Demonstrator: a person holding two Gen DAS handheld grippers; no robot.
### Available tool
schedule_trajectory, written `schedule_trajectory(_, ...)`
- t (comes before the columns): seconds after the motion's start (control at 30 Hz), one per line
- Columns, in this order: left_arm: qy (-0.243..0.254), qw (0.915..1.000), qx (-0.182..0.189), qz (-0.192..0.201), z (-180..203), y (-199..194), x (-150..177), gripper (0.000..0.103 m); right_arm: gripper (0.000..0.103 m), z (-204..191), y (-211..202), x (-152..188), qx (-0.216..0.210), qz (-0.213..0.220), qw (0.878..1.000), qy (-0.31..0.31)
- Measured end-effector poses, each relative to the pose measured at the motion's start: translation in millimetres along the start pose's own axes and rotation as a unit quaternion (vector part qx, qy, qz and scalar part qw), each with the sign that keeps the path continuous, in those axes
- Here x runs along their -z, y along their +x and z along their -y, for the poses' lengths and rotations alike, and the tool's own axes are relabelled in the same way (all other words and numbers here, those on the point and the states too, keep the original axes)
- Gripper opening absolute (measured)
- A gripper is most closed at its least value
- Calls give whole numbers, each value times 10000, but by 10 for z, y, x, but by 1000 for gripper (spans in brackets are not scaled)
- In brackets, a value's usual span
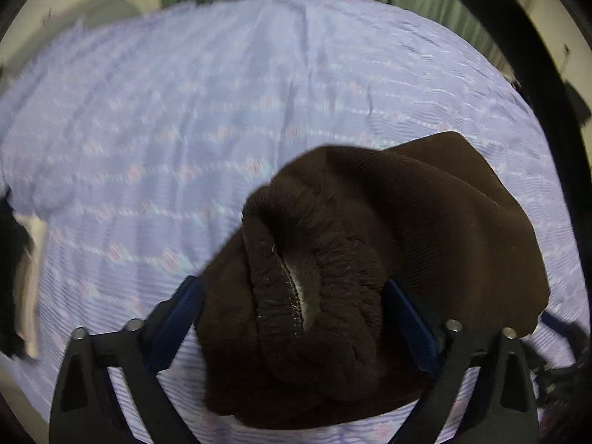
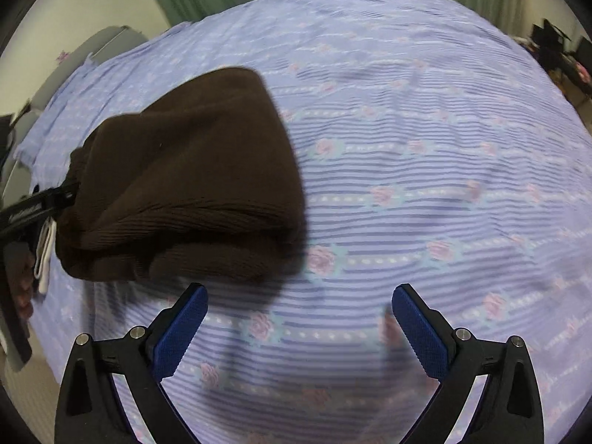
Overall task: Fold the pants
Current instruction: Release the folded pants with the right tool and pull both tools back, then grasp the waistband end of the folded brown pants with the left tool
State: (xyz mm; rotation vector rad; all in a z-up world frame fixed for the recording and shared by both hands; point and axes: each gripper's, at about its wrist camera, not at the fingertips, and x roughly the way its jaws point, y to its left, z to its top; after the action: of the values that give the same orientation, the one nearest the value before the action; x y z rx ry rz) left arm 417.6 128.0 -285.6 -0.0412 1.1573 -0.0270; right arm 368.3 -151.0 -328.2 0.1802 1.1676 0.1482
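Brown ribbed knit, the pants, lies bunched in a heap on a lilac striped bedsheet printed with small roses. In the left wrist view the elastic waistband rises as a thick gathered roll between the two blue pads of the left gripper; the jaws stand wide around this roll, and whether the pads already press on it cannot be told, since the cloth bulges over their tips. In the right wrist view the right gripper is spread wide with only sheet between its fingers, just beside the near edge of the heap and holding nothing.

Risks, as judged from this arrangement: the left jaws may close on several stacked layers rather than one edge of the waistband, so that lifting drags the whole bundle without spreading it; the right gripper, aimed at bare sheet, may pinch the bedding along with, or instead of, the garment. The legs are not visible as separate parts, so any fold attempted now would likely be crooked.

Both grippers point steeply downward at the bed, the left over the waistband, the right beside the heap.
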Motion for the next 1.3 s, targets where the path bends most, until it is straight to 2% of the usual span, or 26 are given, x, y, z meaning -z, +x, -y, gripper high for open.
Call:
schedule_trajectory(0.07, -276, 9995, 175, 41, -64, -20, 7, 38, 91, -37, 46, 2, -27, -5, 10000, -81)
schedule_trajectory(0.13, -511, 9978, 383, 185, -122, -178, 7, 33, 86, -81, 58, -62, 120, 84, 9997, -190)
schedule_trajectory(0.17, -657, 9954, 546, 423, -164, -369, 31, 32, 85, -110, 46, -89, 174, 157, 9995, -213)
schedule_trajectory(0.27, -727, 9913, 693, 852, -211, -791, 148, 32, 85, -140, -133, -141, 254, 486, 9982, -231)
schedule_trajectory(0.37, -815, 9924, 465, 802, -335, -907, 299, 37, 85, -268, -246, -166, 295, 740, 9961, -377)
schedule_trajectory(0.43, -930, 9935, 280, 591, -494, -824, 369, 43, 85, -392, -276, -146, 364, 838, 9942, -567)
schedule_trajectory(0.5, -1286, 9909, 286, 279, -670, -680, 469, 45, 85, -509, -274, -125, 433, 903, 9922, -739)
schedule_trajectory(0.57, -1632, 9858, 390, 47, -797, -555, 576, 56, 85, -613, -241, -107, 531, 930, 9900, -915)
schedule_trajectory(0.83, -1967, 9782, 546, -395, -789, -190, 787, 77, 85, -623, -226, -75, 650, 880, 9891, -983)
schedule_trajectory(0.93, -2312, 9685, 800, -461, -869, 1, 883, 83, 85, -565, -178, -110, 619, 835, 9901, -941)
schedule_trajectory(1.03, -2982, 9428, 1381, -565, -961, 177, 1012, 84, 85, -548, -133, -106, 696, 840, 9892, -979)
schedule_trajectory(1.07, -3205, 9317, 1602, -598, -976, 236, 1059, 83, 85, -548, -114, -101, 729, 832, 9888, -998)
schedule_trajectory(1.1, -3363, 9224, 1801, -608, -1003, 286, 1096, 79, 85, -552, -94, -99, 759, 823, 9885, -1014)
schedule_trajectory(1.13, -3471, 9146, 1995, -573, -1000, 301, 1130, 66, 85, -554, -80, -97, 784, 825, 9882, -1028)
schedule_trajectory(1.17, -3521, 9123, 2019, -548, -996, 272, 1141, 61, 85, -559, -65, -96, 802, 811, 9879, -1055)
schedule_trajectory(1.2, -3470, 9153, 1989, -484, -986, 227, 1153, 57, 85, -556, -58, -95, 789, 785, 9880, -1073)
schedule_trajectory(1.23, -3314, 9234, 1898, -396, -956, 114, 1123, 51, 85, -550, -65, -95, 755, 788, 9882, -1075)
schedule_trajectory(1.3, -3013, 9370, 1751, -234, -889, -110, 1048, 47, 85, -526, -88, -103, 728, 786, 9883, -1085)
